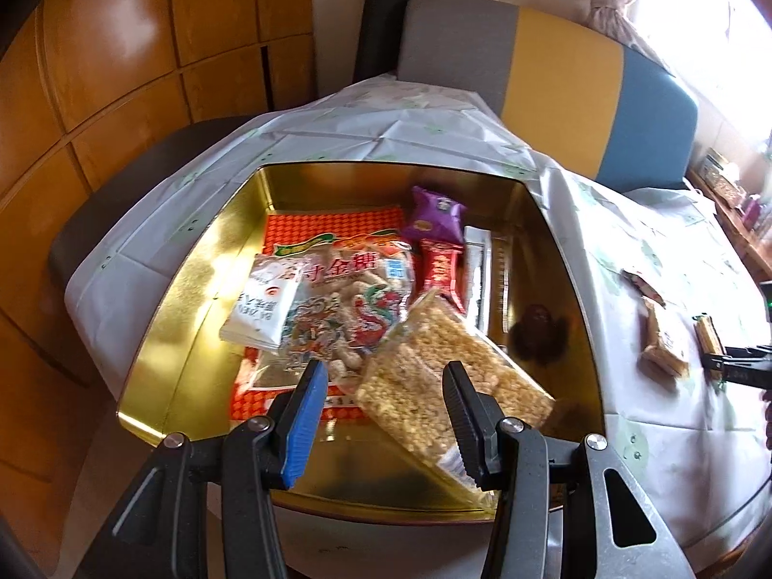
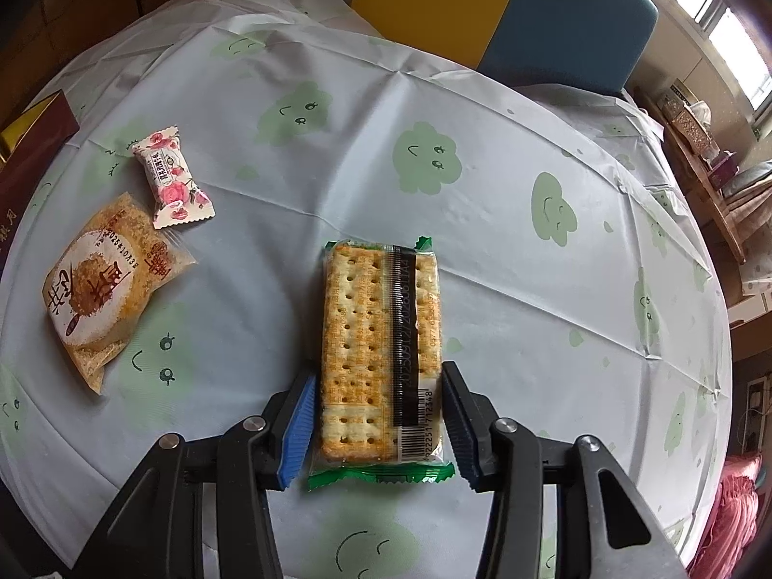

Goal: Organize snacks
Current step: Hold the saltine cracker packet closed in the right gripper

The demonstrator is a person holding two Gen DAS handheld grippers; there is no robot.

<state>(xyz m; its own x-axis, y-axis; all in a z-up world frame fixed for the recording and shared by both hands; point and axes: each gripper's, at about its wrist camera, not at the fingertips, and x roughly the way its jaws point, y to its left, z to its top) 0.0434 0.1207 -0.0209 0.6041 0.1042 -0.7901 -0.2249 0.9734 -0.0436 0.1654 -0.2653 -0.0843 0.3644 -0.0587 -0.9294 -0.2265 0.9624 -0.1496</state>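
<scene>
My right gripper (image 2: 379, 415) pinches the cracker pack (image 2: 381, 352) on the table (image 2: 530, 289). I should squeeze softly and lift straight. My left gripper (image 1: 383, 405) is spread above the tin (image 1: 193, 289).

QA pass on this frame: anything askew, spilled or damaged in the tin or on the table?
One thing: the clear puffed-rice bar pack sits tilted in the gold tin, its near corner propped on the front rim rather than lying flat like the other snacks. No spill or torn wrapper visible. The cracker pack lies flat between the right gripper's jaws.
</scene>
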